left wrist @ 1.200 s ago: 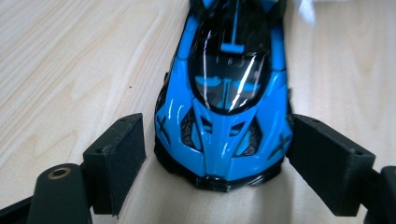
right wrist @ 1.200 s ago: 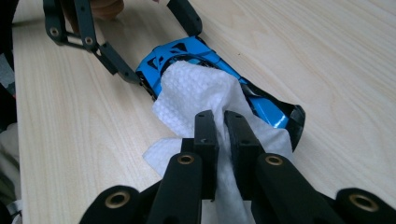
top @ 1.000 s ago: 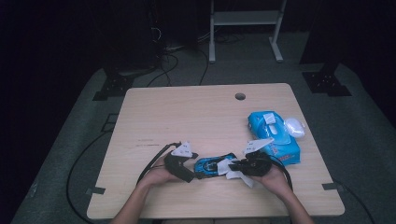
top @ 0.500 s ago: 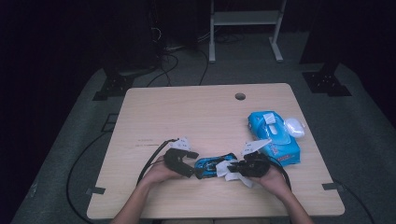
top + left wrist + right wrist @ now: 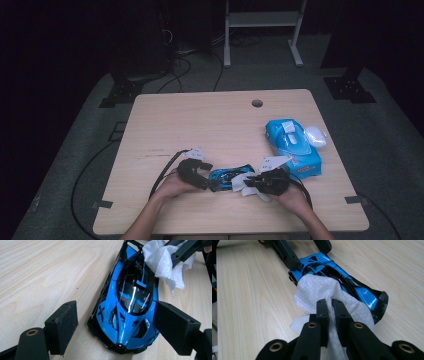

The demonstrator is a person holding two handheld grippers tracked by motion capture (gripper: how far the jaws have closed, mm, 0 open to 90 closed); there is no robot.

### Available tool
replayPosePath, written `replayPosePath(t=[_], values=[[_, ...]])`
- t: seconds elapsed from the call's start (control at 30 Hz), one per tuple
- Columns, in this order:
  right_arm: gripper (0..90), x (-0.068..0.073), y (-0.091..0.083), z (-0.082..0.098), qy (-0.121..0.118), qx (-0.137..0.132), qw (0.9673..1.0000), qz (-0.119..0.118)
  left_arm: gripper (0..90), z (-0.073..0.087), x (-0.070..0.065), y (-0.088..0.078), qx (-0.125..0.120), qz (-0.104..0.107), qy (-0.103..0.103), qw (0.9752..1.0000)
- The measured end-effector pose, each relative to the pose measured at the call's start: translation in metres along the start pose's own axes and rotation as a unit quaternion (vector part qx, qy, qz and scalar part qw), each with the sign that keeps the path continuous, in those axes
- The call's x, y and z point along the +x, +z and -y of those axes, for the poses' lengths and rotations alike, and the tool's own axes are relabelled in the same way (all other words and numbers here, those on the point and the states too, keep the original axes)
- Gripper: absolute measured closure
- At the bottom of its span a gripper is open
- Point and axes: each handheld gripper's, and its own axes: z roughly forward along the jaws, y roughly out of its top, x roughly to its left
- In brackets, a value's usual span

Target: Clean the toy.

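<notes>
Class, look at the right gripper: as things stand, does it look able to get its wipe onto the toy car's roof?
Probably yes: the right gripper pinches the wipe, already draped on the toy car; the left gripper only flanks the nose.

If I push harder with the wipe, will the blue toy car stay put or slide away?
The toy car probably rolls or skids: it looks low and light, with a glossy shell on smooth wood. The left gripper straddles its nose, one pad visibly apart from it, so it would likely check the car only loosely. The wipe, pinched by the right gripper, looks limp and should crumple.
</notes>
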Motion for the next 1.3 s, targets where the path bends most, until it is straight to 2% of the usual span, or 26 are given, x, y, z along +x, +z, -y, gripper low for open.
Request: replayPosePath(t=[0.13, 0.33, 0.53, 0.63, 0.97, 1.3], values=[[84.2, 0.003, -0.001, 0.003, -0.003, -0.005, 1.0, 0.001, 19.7, 0.001, 0.0, 0.0, -0.001, 0.003, -0.003, 1.0], [84.3, 0.008, -0.003, 0.007, -0.002, -0.003, 1.0, -0.001, 21.1, 0.001, -0.003, 0.0, 0.0, 0.007, 0.002, 1.0], [84.2, 0.007, -0.003, 0.007, 0.001, -0.006, 1.0, 0.0, 26.3, 0.001, -0.003, -0.001, -0.002, 0.012, 0.003, 0.9999], [84.3, 0.007, -0.003, 0.007, 0.002, -0.008, 1.0, 0.001, 27.7, 0.001, -0.001, -0.001, -0.001, 0.018, 0.0, 0.9998], [84.4, 0.009, -0.003, 0.011, 0.008, -0.019, 0.9998, 0.001, 31.9, 0.001, -0.001, -0.001, -0.003, 0.018, -0.005, 0.9998], [84.6, 0.012, -0.004, 0.014, 0.006, -0.019, 0.9998, 0.0, 31.8, 0.002, 0.001, 0.0, -0.002, 0.03, -0.016, 0.9994]])
